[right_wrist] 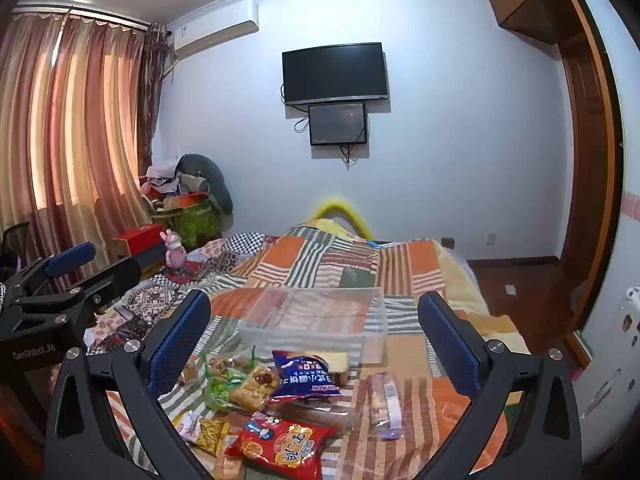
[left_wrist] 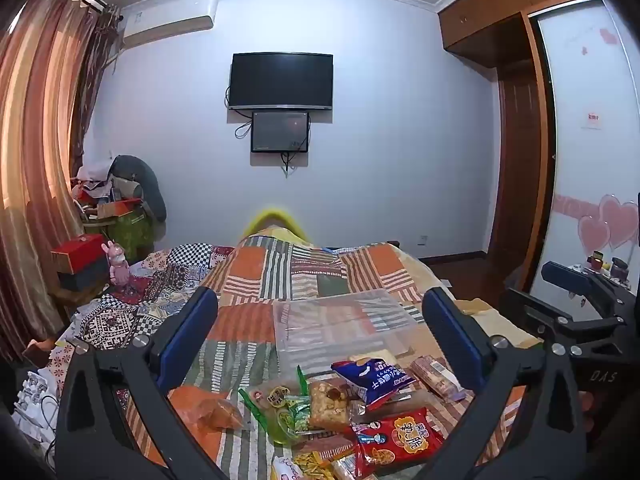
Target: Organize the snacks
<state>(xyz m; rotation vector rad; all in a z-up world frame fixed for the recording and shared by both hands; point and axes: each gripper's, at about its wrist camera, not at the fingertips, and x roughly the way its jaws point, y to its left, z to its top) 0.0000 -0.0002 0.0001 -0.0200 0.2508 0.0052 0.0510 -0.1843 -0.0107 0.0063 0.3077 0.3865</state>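
Note:
A pile of snack packets lies on the patchwork bedspread (left_wrist: 280,272): a blue bag (left_wrist: 374,380) (right_wrist: 304,376), a red bag (left_wrist: 400,442) (right_wrist: 280,446), a green packet (left_wrist: 288,412), a pastry packet (left_wrist: 330,402) (right_wrist: 252,388), a biscuit sleeve (left_wrist: 436,376) (right_wrist: 384,396) and a yellow fries packet (right_wrist: 210,436). A clear plastic box (right_wrist: 316,322) (left_wrist: 344,320) sits just behind them. My left gripper (left_wrist: 320,316) is open and empty above the pile. My right gripper (right_wrist: 314,320) is open and empty too.
The other gripper shows at each view's edge (left_wrist: 580,308) (right_wrist: 60,280). Boxes and a pink toy (right_wrist: 174,254) stand left of the bed by the curtains. A TV (right_wrist: 336,74) hangs on the far wall. A wardrobe (left_wrist: 516,152) is at the right.

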